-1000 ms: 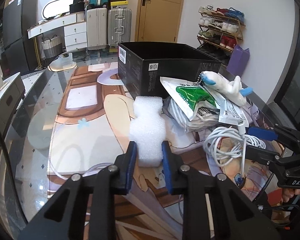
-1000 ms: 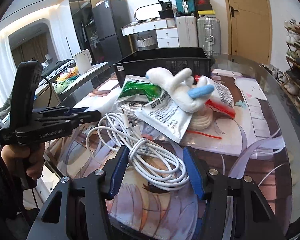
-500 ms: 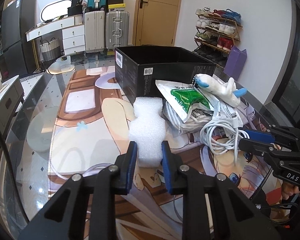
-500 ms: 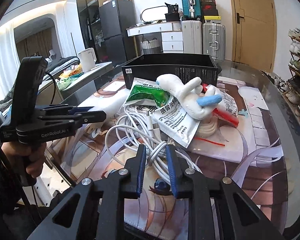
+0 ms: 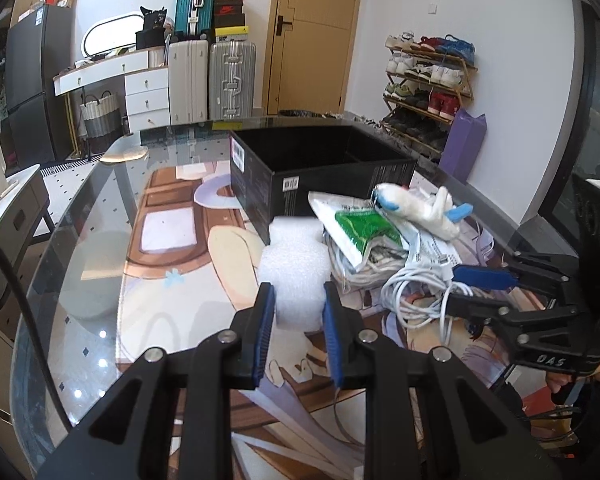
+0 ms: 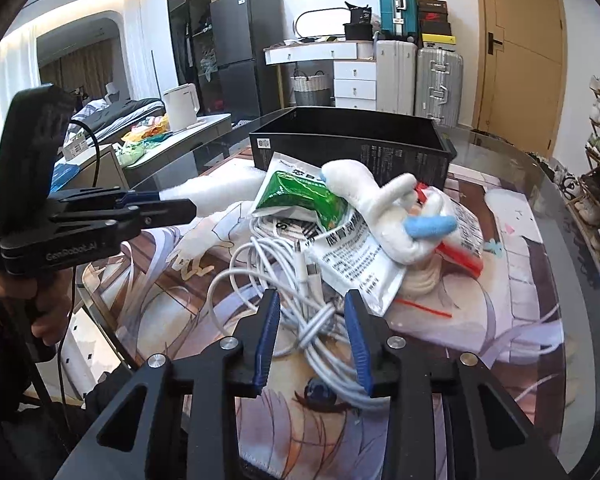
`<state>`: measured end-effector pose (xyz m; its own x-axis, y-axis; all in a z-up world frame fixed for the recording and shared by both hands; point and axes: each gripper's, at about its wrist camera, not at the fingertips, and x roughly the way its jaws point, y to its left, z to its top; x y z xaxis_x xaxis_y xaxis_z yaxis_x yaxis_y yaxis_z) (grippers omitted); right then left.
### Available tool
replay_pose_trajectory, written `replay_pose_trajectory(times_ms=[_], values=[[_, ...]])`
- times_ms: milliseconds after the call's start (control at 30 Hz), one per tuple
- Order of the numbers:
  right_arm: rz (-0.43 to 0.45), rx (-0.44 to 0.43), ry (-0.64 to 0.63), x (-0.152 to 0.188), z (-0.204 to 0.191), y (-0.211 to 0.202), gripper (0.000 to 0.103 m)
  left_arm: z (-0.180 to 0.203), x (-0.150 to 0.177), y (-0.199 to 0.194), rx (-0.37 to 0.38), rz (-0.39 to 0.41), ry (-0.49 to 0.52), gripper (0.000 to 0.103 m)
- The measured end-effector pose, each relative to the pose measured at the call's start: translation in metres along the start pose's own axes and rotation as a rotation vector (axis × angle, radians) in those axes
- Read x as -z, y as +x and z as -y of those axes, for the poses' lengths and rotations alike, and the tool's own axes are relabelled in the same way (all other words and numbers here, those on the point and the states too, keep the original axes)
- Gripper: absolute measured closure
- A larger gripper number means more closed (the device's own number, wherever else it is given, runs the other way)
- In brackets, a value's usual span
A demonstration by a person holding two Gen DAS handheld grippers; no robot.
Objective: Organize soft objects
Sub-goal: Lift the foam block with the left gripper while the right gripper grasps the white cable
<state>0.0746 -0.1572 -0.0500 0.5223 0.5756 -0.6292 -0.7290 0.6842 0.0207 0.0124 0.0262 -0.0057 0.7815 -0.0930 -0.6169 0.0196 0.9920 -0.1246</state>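
Glass worktop ahead, black box beyond. My left tongs clamp the foam block. My right tongs, just reopening, loosely straddle the white cable tangle; lifting could snag loops and drag the packets and plush toy.

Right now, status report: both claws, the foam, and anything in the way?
Left claw shut on white foam block. Right claw loosely around tangled white cables. Open black box behind; packet pile beside.
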Motion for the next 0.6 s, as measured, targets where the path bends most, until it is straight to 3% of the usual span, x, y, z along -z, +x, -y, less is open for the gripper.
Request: replay_pose_trajectory(times_ms=[167,267,600], values=[[-0.013,-0.007,-0.045,-0.003,-0.003,0.007,0.07,-0.002,-0.004,-0.007,0.004,0.028,-0.004,0.082],[-0.011,0.0,-0.065,-0.003,-0.005,0.01,0.079,-0.004,-0.005,-0.01,0.009,0.039,-0.008,0.082],[0.084,-0.027,-0.024,-0.002,-0.004,-0.012,0.086,-0.002,-0.009,-0.017,0.016,0.064,-0.009,0.082]])
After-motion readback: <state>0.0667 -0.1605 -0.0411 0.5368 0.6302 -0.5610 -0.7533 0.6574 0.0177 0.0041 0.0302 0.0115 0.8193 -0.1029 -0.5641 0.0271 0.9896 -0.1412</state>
